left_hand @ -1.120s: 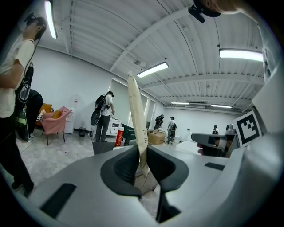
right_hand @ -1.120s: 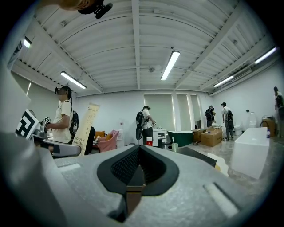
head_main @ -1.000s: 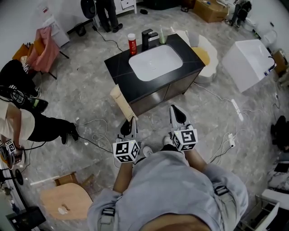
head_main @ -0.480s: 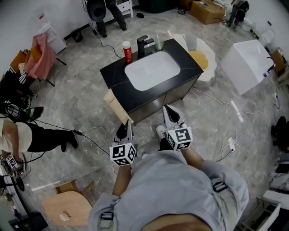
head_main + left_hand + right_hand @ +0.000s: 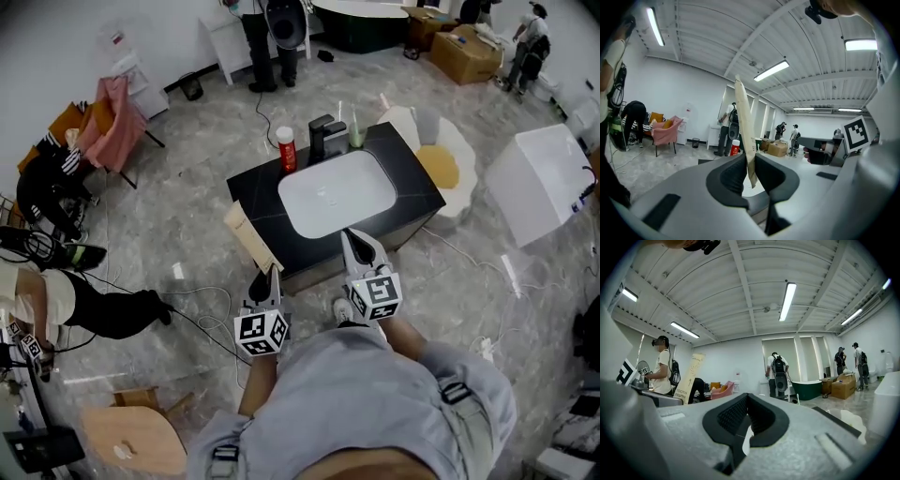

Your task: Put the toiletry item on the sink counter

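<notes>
A long flat kraft toothbrush box (image 5: pixel 246 235) stands upright between the jaws of my left gripper (image 5: pixel 265 278), which is shut on its lower end. In the left gripper view the box (image 5: pixel 745 126) rises from the pinched pads of that gripper (image 5: pixel 749 164). My right gripper (image 5: pixel 357 246) is shut with nothing in it, its jaws meeting in the right gripper view (image 5: pixel 747 401), where the box (image 5: pixel 690 378) shows at left. The black sink counter (image 5: pixel 255 193) with its white basin (image 5: pixel 337 193) lies just ahead of both grippers.
A red bottle (image 5: pixel 286 150), black faucet (image 5: pixel 322 138) and green bottle (image 5: pixel 356 136) stand along the counter's far edge. A white block (image 5: pixel 544 183) and a cream round basin (image 5: pixel 441 161) sit right of it. Cables, a seated person (image 5: pixel 56 300) and a wooden stool (image 5: pixel 122 441) are at left.
The counter has drawn nearer to both grippers, which now reach its front edge. The box stays gripped in the left gripper.
</notes>
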A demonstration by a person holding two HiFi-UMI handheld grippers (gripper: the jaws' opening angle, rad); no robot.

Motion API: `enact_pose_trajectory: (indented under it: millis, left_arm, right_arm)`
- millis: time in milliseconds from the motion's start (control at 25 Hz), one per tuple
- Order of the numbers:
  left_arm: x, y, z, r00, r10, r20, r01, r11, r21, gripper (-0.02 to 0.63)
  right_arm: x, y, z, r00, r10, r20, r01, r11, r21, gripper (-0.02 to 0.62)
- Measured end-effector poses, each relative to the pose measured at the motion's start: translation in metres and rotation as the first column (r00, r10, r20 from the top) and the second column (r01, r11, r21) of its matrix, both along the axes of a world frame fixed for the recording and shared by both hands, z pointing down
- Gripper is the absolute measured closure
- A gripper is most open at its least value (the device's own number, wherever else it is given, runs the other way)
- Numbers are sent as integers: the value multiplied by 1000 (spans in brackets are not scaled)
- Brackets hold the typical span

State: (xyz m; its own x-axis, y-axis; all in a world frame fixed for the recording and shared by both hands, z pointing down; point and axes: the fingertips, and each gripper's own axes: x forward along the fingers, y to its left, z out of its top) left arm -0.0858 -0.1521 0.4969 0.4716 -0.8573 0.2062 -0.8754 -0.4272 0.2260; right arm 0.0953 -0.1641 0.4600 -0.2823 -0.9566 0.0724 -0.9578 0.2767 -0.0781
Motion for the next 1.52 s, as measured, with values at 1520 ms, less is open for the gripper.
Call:
enact_pose_trajectory:
  millis: [1520]
  left_arm:
    - [-3, -133, 39, 989, -143, 30, 146, 979, -142, 554]
  right_arm:
    - [6, -149, 15, 985, -170, -18, 169, 985, -41, 591]
